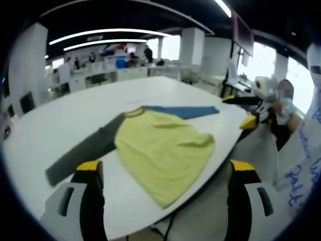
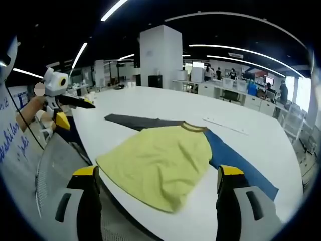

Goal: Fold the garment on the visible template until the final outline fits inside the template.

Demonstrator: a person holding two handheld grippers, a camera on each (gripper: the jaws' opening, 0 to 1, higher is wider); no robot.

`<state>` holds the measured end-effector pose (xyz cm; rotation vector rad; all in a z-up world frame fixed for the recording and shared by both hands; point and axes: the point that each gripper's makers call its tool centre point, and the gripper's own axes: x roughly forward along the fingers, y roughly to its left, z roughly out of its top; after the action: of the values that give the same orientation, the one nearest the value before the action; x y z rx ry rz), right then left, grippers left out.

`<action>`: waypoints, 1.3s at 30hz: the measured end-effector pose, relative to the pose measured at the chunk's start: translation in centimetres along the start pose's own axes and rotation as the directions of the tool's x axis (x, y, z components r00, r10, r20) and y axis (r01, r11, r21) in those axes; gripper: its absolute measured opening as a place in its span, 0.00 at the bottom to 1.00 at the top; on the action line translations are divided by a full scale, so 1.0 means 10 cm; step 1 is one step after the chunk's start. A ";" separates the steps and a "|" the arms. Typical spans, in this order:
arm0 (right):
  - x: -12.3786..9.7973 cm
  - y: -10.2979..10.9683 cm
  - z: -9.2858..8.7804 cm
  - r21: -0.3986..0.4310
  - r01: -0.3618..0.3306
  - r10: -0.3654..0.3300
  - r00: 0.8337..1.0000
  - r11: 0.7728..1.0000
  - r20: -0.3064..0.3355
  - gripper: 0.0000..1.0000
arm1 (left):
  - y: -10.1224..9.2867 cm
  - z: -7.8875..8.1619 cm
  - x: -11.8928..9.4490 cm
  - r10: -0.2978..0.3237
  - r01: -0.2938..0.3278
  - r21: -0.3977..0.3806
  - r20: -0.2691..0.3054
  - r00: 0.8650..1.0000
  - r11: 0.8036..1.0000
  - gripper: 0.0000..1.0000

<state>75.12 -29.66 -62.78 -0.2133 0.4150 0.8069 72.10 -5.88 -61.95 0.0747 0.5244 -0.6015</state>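
Gaping left tongs (image 1: 165, 173), right tongs (image 2: 158, 175), empty

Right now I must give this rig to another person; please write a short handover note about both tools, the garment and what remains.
Left tool: open, holding nothing, above the near table edge.
Right tool: open, holding nothing, in front of the hem.
The yellow T-shirt with one grey and one blue long sleeve lies flat on the white oval table, hem at the near edge, both sleeves spread out to the sides.
Done: garment laid out; no fold visible.
Left: fold in the grey sleeve and blue sleeve, then the body. I cannot make out a template outline.
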 end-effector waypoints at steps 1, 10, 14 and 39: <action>-0.01 0.00 -0.02 0.004 0.001 -0.001 1.000 1.000 0.000 0.89 | -0.01 -0.03 0.01 -0.006 0.006 0.005 -0.012 1.000 1.000 0.95; -0.07 -0.09 -0.24 0.078 0.030 -0.025 0.998 0.997 -0.057 0.61 | -0.03 -0.15 0.15 -0.061 0.060 -0.013 -0.067 0.996 0.998 0.85; -0.07 -0.14 -0.24 0.083 0.030 -0.027 0.999 0.996 -0.042 0.53 | 0.01 -0.20 0.22 -0.062 0.061 -0.009 -0.091 0.994 0.998 0.77; 0.42 -0.41 -0.59 0.093 -0.044 0.062 0.980 0.995 -0.191 0.17 | 0.40 -0.52 0.69 -0.112 0.094 -0.123 -0.151 0.982 0.988 0.32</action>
<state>79.11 -31.68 -69.77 -0.1999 0.6409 0.8212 76.82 -5.07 -70.16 -0.0149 0.7192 -0.6687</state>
